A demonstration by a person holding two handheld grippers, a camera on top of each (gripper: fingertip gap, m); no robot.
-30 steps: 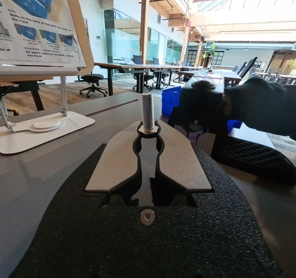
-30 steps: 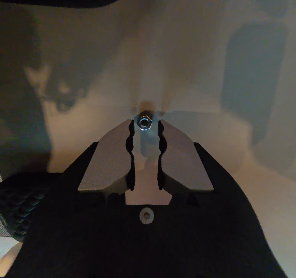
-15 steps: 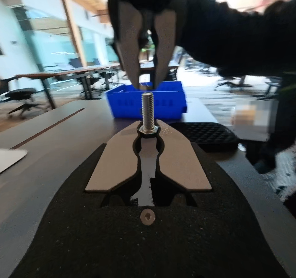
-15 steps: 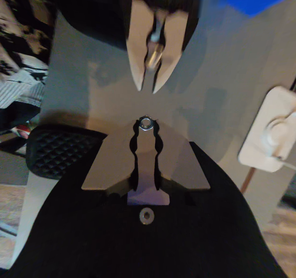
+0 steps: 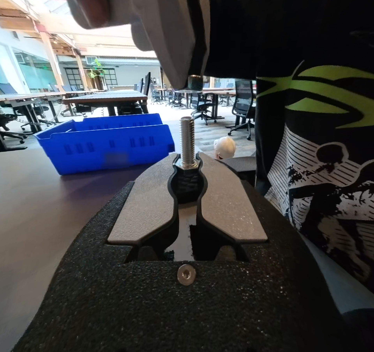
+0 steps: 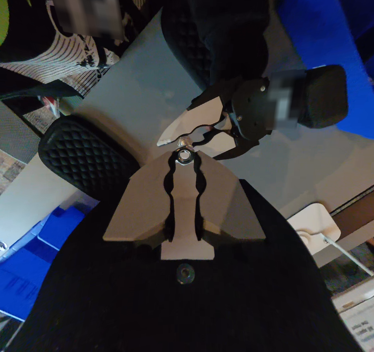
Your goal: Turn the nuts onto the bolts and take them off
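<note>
My left gripper (image 5: 187,160) is shut on the head of a steel bolt (image 5: 186,139), its threaded shaft standing upright. My right gripper (image 5: 178,44) hangs point-down right above it, with a gap between its tip and the bolt's top. In the right wrist view my right gripper (image 6: 184,154) is shut on a hex nut (image 6: 183,160), hole facing the camera. Just beyond the nut the left gripper (image 6: 176,140) and the bolt's end (image 6: 183,141) show, roughly in line with the nut's hole.
A blue bin (image 5: 105,143) stands on the grey table (image 5: 30,200) behind the left gripper, and more blue bins (image 6: 323,18) show at the table's edges. Two black ribbed mats (image 6: 85,155) lie on the table. A white stand base (image 6: 313,230) is nearby. The person's patterned shirt (image 5: 313,160) is close on the right. Tip to tip, the grippers are about 6 centimetres apart.
My right gripper has carried the nut up and in over the bolt, and is now much closer above it. My left gripper has swung right with the bolt; both grips are unchanged.
</note>
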